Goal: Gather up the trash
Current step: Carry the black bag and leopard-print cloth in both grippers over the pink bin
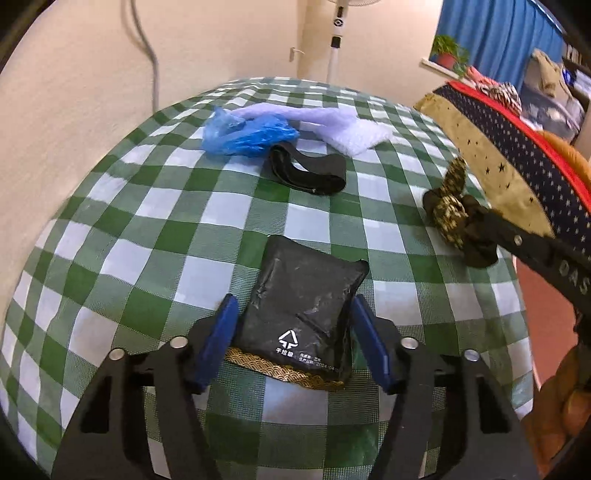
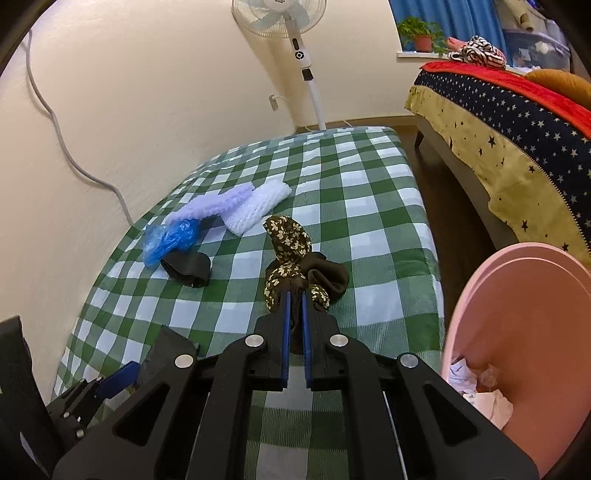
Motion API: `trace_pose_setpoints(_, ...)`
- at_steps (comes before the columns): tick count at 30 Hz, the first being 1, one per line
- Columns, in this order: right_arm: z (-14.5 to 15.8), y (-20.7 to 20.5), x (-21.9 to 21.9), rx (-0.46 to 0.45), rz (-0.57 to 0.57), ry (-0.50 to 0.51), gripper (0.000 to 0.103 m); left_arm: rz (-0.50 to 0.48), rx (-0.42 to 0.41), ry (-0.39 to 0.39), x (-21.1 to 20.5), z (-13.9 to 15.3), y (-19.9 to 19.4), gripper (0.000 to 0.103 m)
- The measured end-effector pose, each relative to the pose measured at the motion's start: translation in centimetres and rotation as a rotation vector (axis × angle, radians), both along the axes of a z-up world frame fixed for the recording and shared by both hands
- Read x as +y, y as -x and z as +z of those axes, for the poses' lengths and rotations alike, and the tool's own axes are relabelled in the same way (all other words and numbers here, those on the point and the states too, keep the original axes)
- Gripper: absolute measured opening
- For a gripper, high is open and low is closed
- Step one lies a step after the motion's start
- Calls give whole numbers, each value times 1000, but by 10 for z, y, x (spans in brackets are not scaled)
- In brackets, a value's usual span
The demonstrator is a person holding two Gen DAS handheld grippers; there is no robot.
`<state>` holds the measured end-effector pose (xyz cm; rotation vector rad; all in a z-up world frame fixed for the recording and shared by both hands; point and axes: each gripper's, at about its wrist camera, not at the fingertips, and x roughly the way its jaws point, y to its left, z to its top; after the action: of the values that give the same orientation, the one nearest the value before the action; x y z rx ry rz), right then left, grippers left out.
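Left wrist view: left gripper [image 1: 291,347] has its blue fingers [image 1: 221,332] spread apart on either side of a black packet [image 1: 306,306], which lies flat on the green-and-white check cloth [image 1: 155,236]. Whether the pads touch the packet, cannot tell. Only this view shows the packet. White print on it: a triangular recycling-type mark, small Chinese characters below it, and a partial date reading "2024-04"; the rest is too small to read. A gold-patterned band runs along the packet's near edge. Further back lie a black strap [image 1: 310,173], a blue bag [image 1: 243,134] and white foam wrap [image 1: 332,125]. At right the other gripper's arm carries letters "DAS", cut off by the frame, and its tip meets a brown floral cloth [image 1: 450,206].

Right wrist view: right gripper [image 2: 295,295] is closed tight on the floral cloth [image 2: 291,251], pinching its dark brown part between the blue pads; the cloth rests on the table. Only this view shows a pink bin [image 2: 517,332] just off the table's right edge, with crumpled paper [image 2: 476,387] inside. The strap [image 2: 188,269], bag [image 2: 170,240] and foam [image 2: 247,206] sit well left of the cloth. Room: cream wall, grey cable, standing fan [image 2: 291,22], star-print bed [image 2: 517,122], potted plant [image 2: 421,33], blue curtain
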<state>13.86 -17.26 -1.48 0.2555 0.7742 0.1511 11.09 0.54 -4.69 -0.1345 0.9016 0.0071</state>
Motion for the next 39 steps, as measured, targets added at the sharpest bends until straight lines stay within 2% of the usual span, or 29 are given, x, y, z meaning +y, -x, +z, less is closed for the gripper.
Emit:
trace_pose_setpoints(3, 6, 8, 1, -11, 10, 16, 6, 15, -9, 20, 3, 1, 2, 52)
trace_pose_setpoints(4, 8, 10, 1, -13, 12, 20, 6, 17, -13, 23, 4, 1, 3, 31)
trace_pose_setpoints(5, 9, 13, 2, -15, 14, 23, 6, 18, -15, 26, 4, 1, 4, 28)
trace_pose_setpoints(12, 18, 31, -2, -26, 9, 45, 6, 25, -20, 85, 10, 0, 10, 27)
trace_pose_setpoints(16, 23, 39, -7, -31, -2, 50, 6, 1, -18, 133, 8, 0, 12, 5)
trace_pose_setpoints(27, 37, 56, -20, -58, -31, 57, 6, -23, -108, 157, -3, 18, 24, 3)
trace_pose_setpoints(34, 44, 61, -27, -73, -45, 58, 6, -53, -184, 133, -9, 38, 29, 3)
trace_pose_setpoints(39, 49, 65, -30, -83, -52, 62, 6, -64, -202, 126, -10, 45, 32, 3)
